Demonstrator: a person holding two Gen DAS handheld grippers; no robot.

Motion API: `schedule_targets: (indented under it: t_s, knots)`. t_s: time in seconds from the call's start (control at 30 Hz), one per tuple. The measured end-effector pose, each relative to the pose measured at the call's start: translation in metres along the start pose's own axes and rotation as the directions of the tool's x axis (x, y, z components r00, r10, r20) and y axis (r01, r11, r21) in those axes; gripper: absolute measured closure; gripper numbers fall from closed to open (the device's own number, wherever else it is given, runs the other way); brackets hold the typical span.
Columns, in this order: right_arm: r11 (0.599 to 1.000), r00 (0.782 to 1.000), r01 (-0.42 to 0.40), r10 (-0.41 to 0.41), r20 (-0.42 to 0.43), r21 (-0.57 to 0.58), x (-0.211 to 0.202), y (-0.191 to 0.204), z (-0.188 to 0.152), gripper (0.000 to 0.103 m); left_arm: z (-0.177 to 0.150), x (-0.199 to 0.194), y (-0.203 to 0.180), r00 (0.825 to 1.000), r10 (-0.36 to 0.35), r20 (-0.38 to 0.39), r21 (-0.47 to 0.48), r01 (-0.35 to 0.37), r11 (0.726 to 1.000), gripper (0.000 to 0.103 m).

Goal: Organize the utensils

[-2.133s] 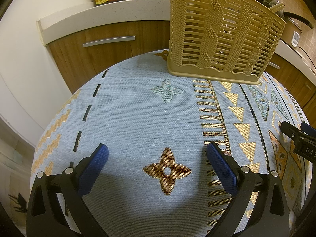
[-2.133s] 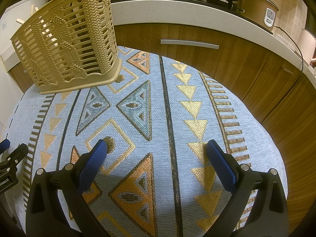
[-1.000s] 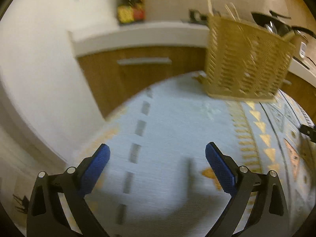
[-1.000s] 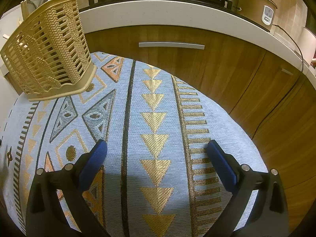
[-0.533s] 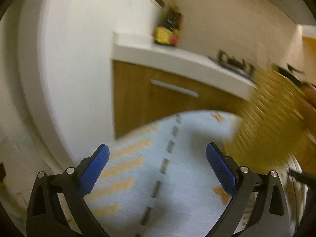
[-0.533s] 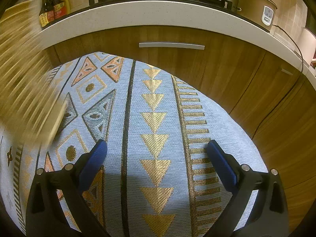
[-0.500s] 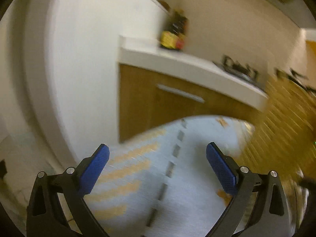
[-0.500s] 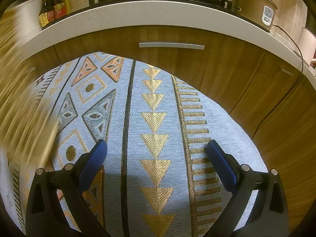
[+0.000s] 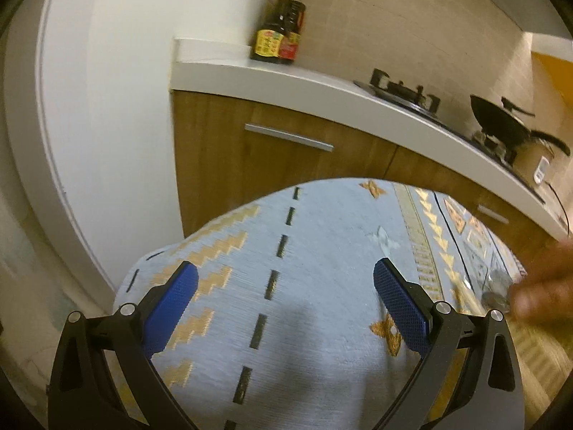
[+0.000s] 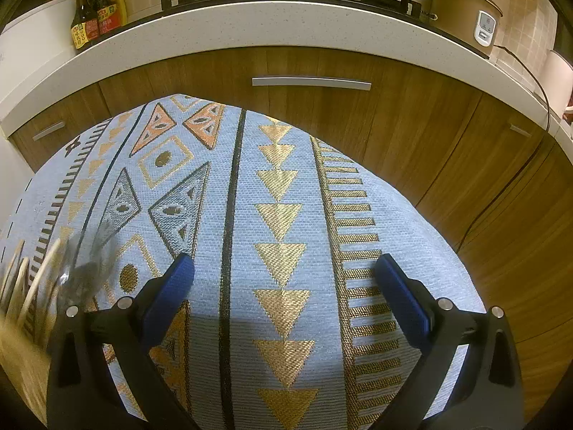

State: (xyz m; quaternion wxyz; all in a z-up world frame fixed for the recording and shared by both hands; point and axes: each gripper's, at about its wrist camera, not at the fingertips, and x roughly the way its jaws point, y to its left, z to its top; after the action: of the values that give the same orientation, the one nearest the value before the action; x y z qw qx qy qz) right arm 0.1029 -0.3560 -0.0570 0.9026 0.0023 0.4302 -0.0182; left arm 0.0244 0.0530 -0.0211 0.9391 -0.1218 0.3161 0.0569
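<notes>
At nine o'clock in the right wrist view, blurred pale sticks (image 10: 21,286) and a tan shape are cut by the edge. At three o'clock in the left view, a blurred hand (image 9: 544,286) smears over metal utensils (image 9: 496,295).

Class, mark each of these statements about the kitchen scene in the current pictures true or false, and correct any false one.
1. Both grippers are open and hold nothing. True: the left gripper and the right gripper are both spread wide over the patterned tablecloth.
2. The sauce bottles stand on the tablecloth. False: they stand on the white countertop.
3. A rice cooker sits on the counter. True.
4. The cabinet fronts are white. False: they are brown wood.
5. Blurred wooden chopsticks show at the right wrist view's lower left. True.
</notes>
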Motion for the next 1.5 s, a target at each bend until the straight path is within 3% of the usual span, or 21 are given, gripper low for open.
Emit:
schedule_targets:
  t_s: [0.23, 0.6, 1.0, 1.37, 1.5]
  knots:
    - [1.000, 1.000, 0.000, 0.000, 0.000, 0.000, 0.000, -0.001, 0.000, 0.006, 0.000, 0.007, 0.001, 0.999, -0.016, -0.041, -0.001, 0.016, 1.000, 0.008]
    - [1.000, 1.000, 0.000, 0.000, 0.000, 0.000, 0.000, 0.000, 0.000, 0.006, 0.001, 0.001, 0.008, 1.000, -0.008, -0.009, -0.039, 0.008, 0.999, 0.008]
    - [1.000, 1.000, 0.000, 0.000, 0.001, 0.000, -0.001, 0.000, 0.000, 0.006, -0.001, -0.010, -0.015, 0.999, -0.025, 0.043, 0.073, 0.022, 0.997, 0.008]
    - [1.000, 1.000, -0.001, 0.001, -0.001, 0.001, -0.001, 0.000, 0.001, 0.006, -0.009, -0.030, -0.059, 0.985, 0.035, 0.168, 0.265, -0.080, 0.961, 0.008]
    - [1.000, 1.000, 0.018, -0.018, -0.001, 0.023, -0.001, 0.002, 0.001, 0.006, -0.006, -0.033, -0.065, 0.990, 0.012, 0.143, 0.274, -0.051, 0.960, 0.008]
